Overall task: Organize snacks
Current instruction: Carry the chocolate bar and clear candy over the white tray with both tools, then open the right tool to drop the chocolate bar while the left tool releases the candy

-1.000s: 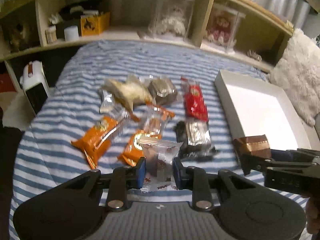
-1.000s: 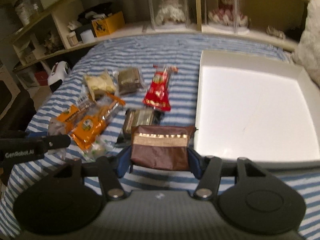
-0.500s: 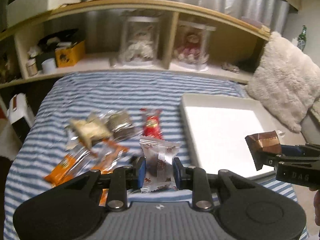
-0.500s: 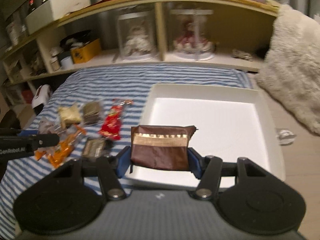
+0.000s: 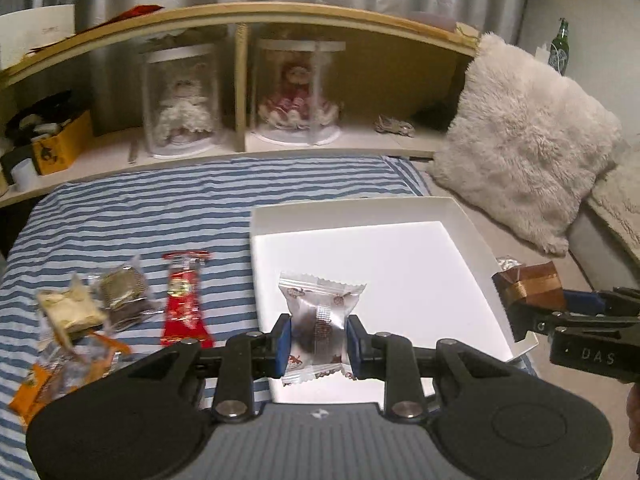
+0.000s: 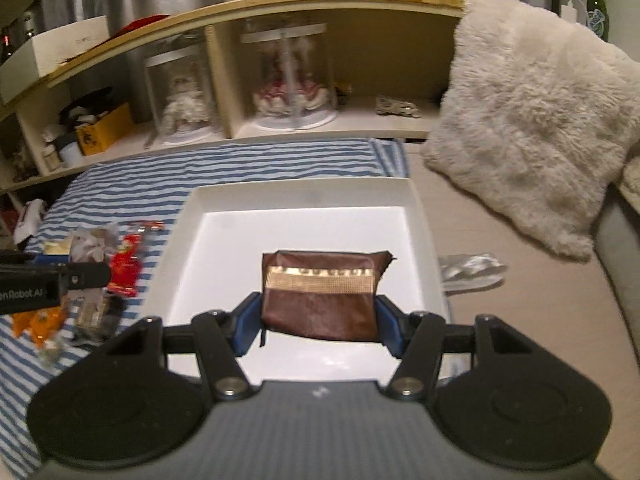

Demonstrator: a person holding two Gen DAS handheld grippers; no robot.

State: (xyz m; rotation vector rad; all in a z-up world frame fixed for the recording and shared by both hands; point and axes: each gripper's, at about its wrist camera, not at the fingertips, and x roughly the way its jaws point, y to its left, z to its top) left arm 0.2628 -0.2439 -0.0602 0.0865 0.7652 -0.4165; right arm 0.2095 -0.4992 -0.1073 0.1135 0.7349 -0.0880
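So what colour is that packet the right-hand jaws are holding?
Dark brown packet with a gold band across it, seen best in the right wrist view.

Clear packet [image 5: 318, 324]: silvery wrapper with a dark sweet inside, held upright above the near left part of the white tray [image 5: 360, 210].
Brown packet [image 6: 320, 294]: brown foil with a gold band, held level over the tray's middle.
White tray: shallow, empty, laid on the bed's right side.
Loose snacks: red packet [image 5: 185, 300], pale [image 5: 70, 312] and orange ones [image 5: 36, 384] scattered on the striped bed, left of the tray.
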